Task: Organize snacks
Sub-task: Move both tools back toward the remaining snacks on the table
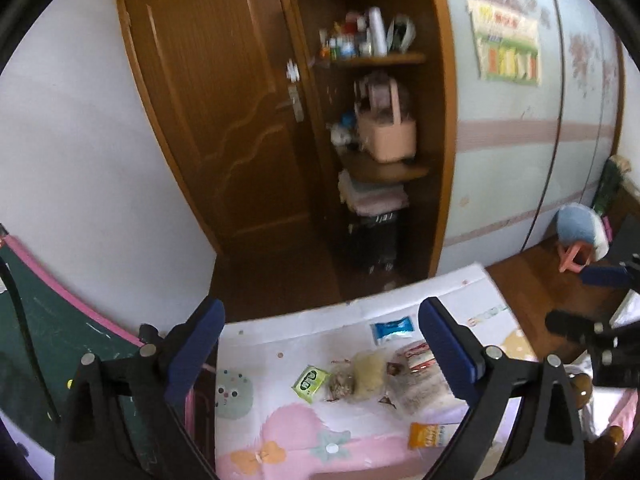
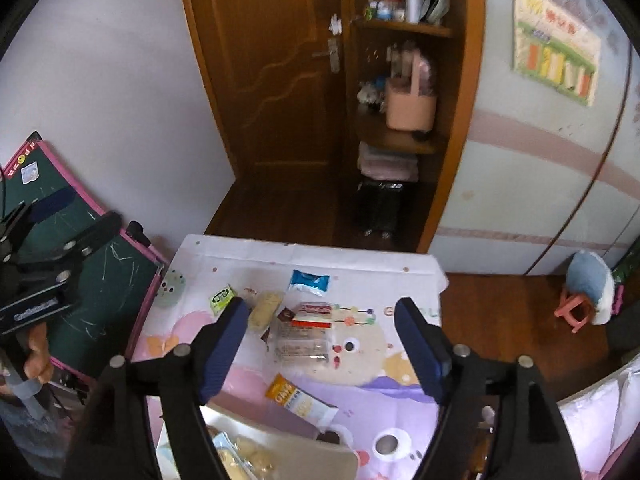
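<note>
Both claws, left claw (image 1: 320, 356) and right claw (image 2: 320, 344), gape empty above scattered bright snack packets (image 2: 300, 336).

The play mat (image 2: 400, 264) has lots of bare room on its right half. Snack packets sit close together in the middle: a clear long pack (image 2: 300, 340), a blue bag (image 2: 310, 281), a green packet (image 2: 221, 298). An orange packet (image 2: 292, 396) lies nearer. A chalkboard (image 2: 80, 272) blocks the left edge.

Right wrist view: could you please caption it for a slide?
Open right gripper above snack packets on a cartoon play mat.
</note>
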The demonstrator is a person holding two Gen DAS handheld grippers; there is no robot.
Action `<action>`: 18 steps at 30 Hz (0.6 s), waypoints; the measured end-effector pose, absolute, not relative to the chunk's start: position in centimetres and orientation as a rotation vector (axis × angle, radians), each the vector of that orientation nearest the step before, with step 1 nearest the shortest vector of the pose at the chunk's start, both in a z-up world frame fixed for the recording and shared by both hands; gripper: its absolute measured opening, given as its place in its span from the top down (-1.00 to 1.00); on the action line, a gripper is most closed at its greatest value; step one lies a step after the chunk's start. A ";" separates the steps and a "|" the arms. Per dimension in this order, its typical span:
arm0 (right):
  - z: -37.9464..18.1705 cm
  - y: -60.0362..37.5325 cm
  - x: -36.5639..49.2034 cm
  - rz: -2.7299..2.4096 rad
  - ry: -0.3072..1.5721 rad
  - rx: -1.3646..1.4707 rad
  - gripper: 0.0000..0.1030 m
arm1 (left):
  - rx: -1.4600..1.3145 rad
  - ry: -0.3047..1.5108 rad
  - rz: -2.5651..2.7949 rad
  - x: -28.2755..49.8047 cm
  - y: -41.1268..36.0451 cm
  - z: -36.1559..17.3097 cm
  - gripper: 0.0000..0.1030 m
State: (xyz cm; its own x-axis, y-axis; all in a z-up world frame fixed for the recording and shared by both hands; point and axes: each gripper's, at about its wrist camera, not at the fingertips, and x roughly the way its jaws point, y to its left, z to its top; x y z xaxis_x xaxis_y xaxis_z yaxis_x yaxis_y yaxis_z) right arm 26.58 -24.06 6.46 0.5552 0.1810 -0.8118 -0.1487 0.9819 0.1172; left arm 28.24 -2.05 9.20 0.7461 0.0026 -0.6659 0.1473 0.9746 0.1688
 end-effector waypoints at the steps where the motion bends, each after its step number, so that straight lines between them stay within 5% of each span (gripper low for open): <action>1: 5.4 -23.9 27.3 0.199 0.980 0.038 -0.49 | 0.227 0.754 -0.086 29.7 -2.4 7.7 -0.89; 11: -10.7 -21.3 32.1 0.267 1.203 0.022 -0.51 | 0.291 1.022 -0.112 37.0 -4.6 -7.8 -0.84; 18: -17.7 -18.8 33.2 0.289 1.273 0.014 -0.82 | 0.312 1.123 -0.145 37.3 -4.8 -14.3 -0.83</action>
State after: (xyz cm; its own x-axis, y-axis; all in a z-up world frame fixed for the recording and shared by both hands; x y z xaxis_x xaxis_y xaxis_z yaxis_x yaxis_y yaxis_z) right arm 33.16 -18.79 -17.72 0.2622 0.2212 -0.9393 -0.2063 0.9637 0.1694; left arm 37.27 -4.77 -14.26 0.4290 0.0424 -0.9023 0.2698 0.9473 0.1728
